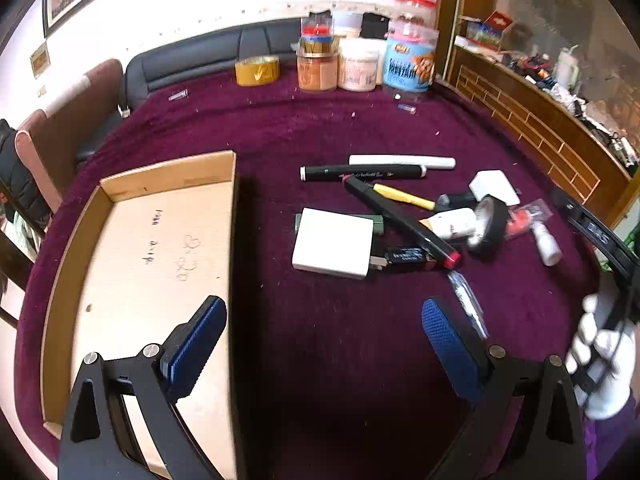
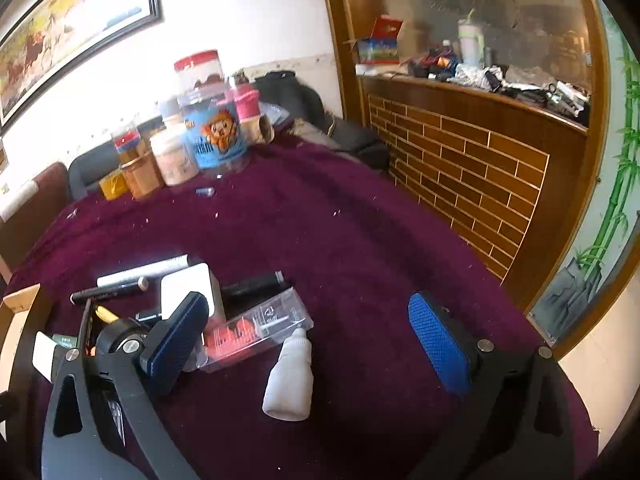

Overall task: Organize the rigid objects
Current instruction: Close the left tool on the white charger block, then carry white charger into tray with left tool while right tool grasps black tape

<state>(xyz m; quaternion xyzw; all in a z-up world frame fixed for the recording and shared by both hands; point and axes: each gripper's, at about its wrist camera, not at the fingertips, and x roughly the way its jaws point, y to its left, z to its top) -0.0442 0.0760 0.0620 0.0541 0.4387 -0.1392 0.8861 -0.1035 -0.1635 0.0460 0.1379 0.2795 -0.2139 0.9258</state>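
A shallow cardboard box (image 1: 152, 248) lies on the purple cloth at the left. Right of it is a pile: a white charger block (image 1: 332, 242), black markers (image 1: 362, 171), a white marker (image 1: 402, 161), a yellow pen (image 1: 404, 196), a black tape roll (image 1: 486, 222) and a clear packet with a red item (image 1: 524, 216). My left gripper (image 1: 324, 336) is open and empty, over the box's right wall. My right gripper (image 2: 312, 344) is open and empty; a small white bottle (image 2: 290, 376) lies between its fingers, next to the clear packet (image 2: 256, 332).
Several jars and tubs (image 1: 360, 56) and a yellow tape roll (image 1: 257, 70) stand at the table's far edge. A wooden counter with clutter (image 2: 472, 136) runs along the right. Chairs (image 1: 76, 108) stand at the left. A gloved hand (image 1: 604, 360) holds the other gripper.
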